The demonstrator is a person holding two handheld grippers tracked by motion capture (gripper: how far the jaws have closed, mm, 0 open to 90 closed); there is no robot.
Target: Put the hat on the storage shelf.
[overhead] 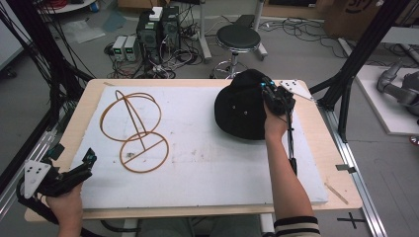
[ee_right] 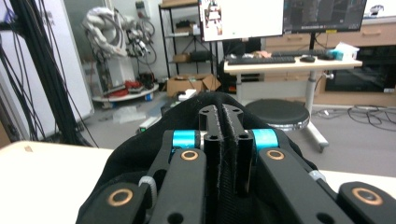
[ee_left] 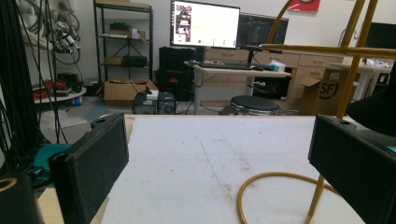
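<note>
the right hand-held gripper (overhead: 271,95) pinches the black cap (overhead: 240,106) with jaws closed on its fabric, likely to carry it to the wire stand (overhead: 132,129), while the left hand-held gripper (overhead: 85,163) waits wide open and empty at the tabletop (overhead: 306,128) edge.

Your right gripper (overhead: 273,94) is black with cyan-blue sleeves and copper-ringed pivots, and its jaws are pressed together on a plain black hat (overhead: 240,109). Ahead of your black left gripper (overhead: 86,163) stands a mustard-yellow wire stand (overhead: 133,129) on a white mat (overhead: 197,168), which covers a pale wooden table (overhead: 316,128). Your right sleeve (overhead: 297,226) is striped black and cream.
</note>
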